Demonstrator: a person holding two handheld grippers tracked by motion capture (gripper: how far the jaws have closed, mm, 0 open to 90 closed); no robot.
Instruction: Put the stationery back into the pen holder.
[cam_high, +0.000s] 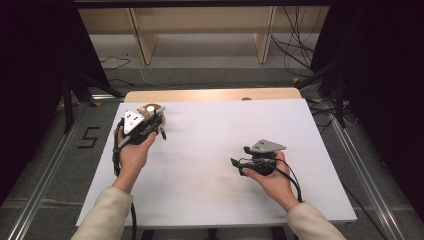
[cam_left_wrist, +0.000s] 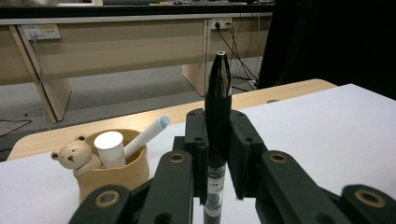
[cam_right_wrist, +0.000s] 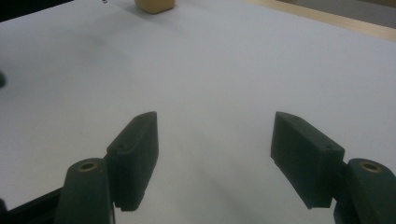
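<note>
Pen held upright beside the bear-trimmed holder

The left gripper (cam_left_wrist: 218, 140) clamps a black pen (cam_left_wrist: 218, 88), long axis vertical, near the tan pen holder (cam_left_wrist: 116, 172) at the white table's (cam_high: 225, 150) far-left corner. The right gripper (cam_right_wrist: 215, 158) gapes wide, empty, well apart over the near-right area; desks stand behind.

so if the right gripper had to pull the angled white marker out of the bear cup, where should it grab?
Grip the white marker on its upper barrel just under the pale blue tip, coming from above along its slant. That end juts clear of the cup rim; the lower part sits inside.
</note>
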